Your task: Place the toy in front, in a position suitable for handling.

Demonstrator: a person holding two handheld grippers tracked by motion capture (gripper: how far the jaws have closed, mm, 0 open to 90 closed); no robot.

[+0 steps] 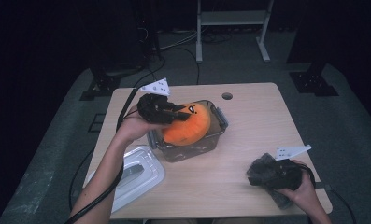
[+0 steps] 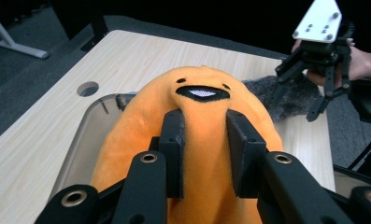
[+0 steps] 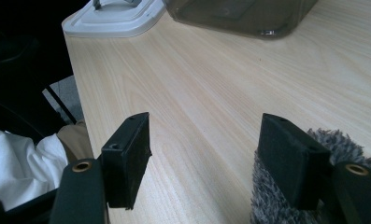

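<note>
The left gripper (image 2: 204,140) had its two black jaws pinched on a fold of the orange plush toy (image 2: 197,121), gripping it just below the stitched face. That face carried two small dark eyes and a black mouth with a white patch inside; no lettering, brand or label could be read on the toy. In the high view the toy (image 1: 185,127) sat in the clear plastic container (image 1: 219,122) near the middle of the wooden table (image 1: 248,140), bulging above the rim, with the left gripper (image 1: 178,113) reaching over it from the container's left side.

The container's white lid (image 1: 139,175) lay flat on the table near the front left corner, apart from the container, and bore no writing that could be made out.

The right gripper (image 3: 204,158) rested low at the front right of the table, its jaws standing wide with nothing pressed between them. A grey furry thing (image 3: 309,196) lay against the outside of one jaw. The grey plate on the right gripper (image 1: 293,150) showed only small dots.
</note>
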